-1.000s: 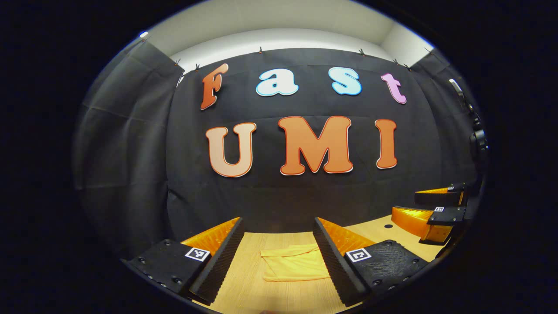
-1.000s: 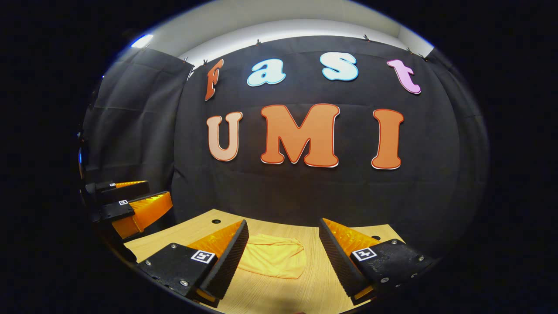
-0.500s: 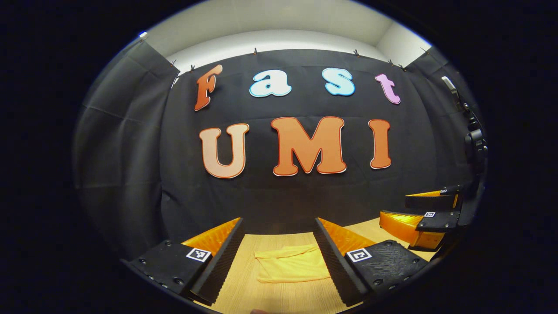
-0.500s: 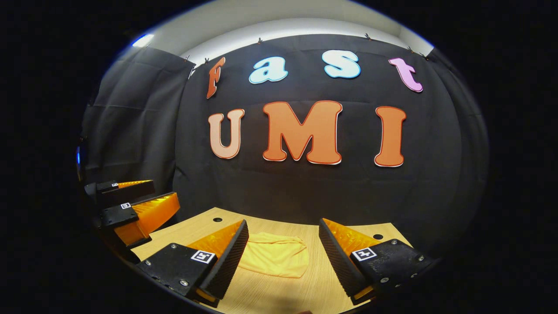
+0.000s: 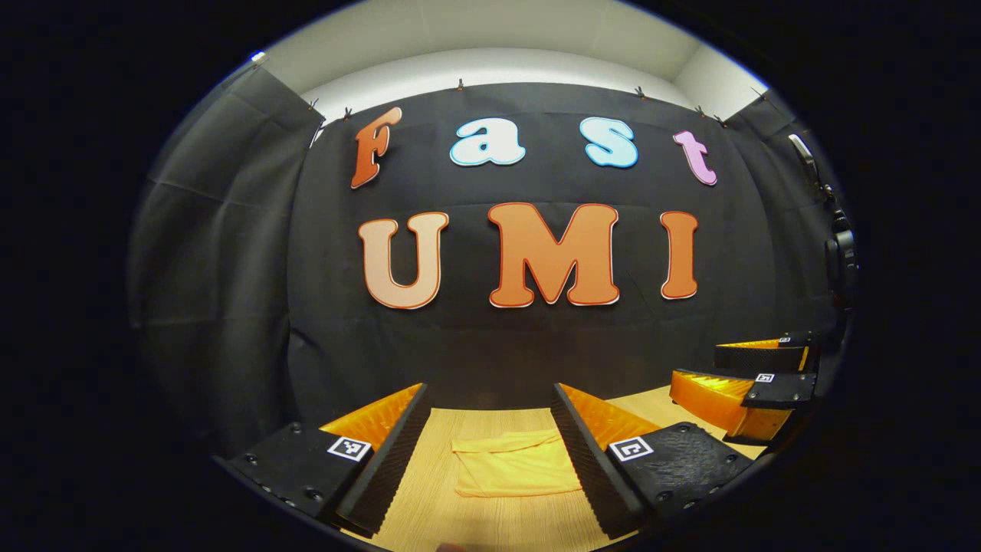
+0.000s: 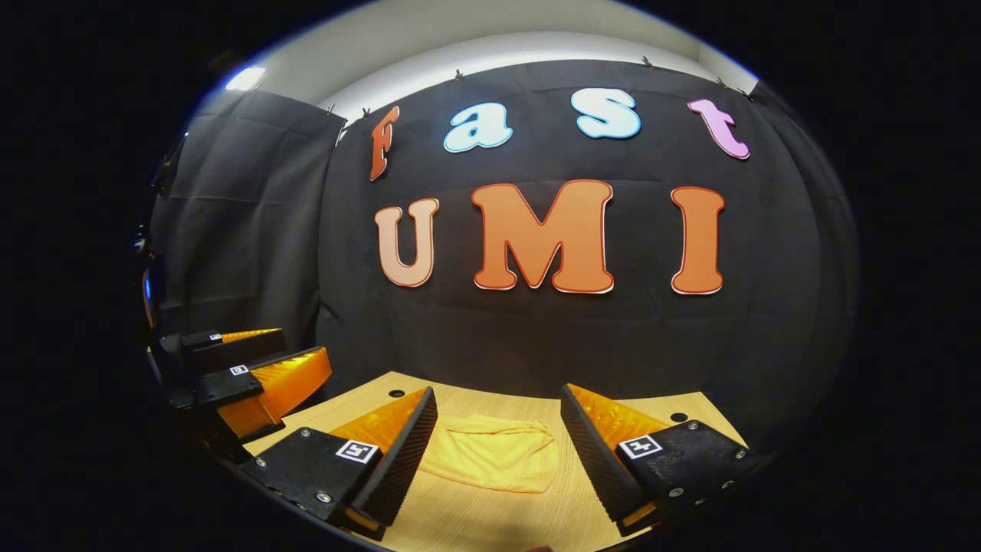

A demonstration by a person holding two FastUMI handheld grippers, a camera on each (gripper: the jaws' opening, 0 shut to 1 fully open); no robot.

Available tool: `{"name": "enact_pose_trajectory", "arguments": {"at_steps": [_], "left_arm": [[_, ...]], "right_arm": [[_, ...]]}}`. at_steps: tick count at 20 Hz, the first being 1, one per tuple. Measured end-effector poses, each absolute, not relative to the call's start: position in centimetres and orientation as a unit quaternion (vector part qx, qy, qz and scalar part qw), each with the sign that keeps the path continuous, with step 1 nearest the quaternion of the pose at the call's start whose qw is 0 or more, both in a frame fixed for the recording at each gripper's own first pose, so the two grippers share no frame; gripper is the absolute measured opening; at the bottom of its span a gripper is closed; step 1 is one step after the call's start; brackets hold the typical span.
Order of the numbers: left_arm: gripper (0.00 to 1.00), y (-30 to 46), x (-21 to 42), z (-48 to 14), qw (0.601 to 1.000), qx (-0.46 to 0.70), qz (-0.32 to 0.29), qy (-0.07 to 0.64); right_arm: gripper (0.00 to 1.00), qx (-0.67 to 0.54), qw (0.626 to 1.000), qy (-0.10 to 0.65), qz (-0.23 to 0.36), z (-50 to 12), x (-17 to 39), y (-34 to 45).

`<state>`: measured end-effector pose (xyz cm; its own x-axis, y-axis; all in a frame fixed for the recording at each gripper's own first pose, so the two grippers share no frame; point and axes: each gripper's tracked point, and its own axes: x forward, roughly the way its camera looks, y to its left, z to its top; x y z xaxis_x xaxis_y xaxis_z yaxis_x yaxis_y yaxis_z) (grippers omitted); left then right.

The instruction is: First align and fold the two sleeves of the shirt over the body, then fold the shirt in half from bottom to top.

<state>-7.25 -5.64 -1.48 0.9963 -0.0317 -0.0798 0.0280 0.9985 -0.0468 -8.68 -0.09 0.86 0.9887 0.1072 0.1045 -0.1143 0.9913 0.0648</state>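
Ahead of my left gripper (image 5: pixel 487 448), between its spread, empty fingers, the yellow shirt (image 5: pixel 515 472) lies flat on the wooden table (image 5: pixel 490 523), already a compact folded bundle with its long axis running across my line of sight. My right gripper (image 6: pixel 497 452), also wide open and holding nothing, faces the same shirt (image 6: pixel 492 460) from slightly to the right. Neither looks clearly nearer. I judge the folding done. The sleeves are tucked out of sight, and each gripper's fingers cover the bundle's side edges.
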Motion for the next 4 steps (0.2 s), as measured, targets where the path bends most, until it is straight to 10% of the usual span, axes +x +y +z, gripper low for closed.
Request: {"name": "enact_pose_trajectory", "arguments": {"at_steps": [4], "left_arm": [[0.97, -4.1, -5.1, -2.2, 0.997, -0.016, -0.008, 0.070]], "right_arm": [[0.98, 0.021, 0.997, -0.056, 0.048, 2.2, -7.8, 0.6]]}}
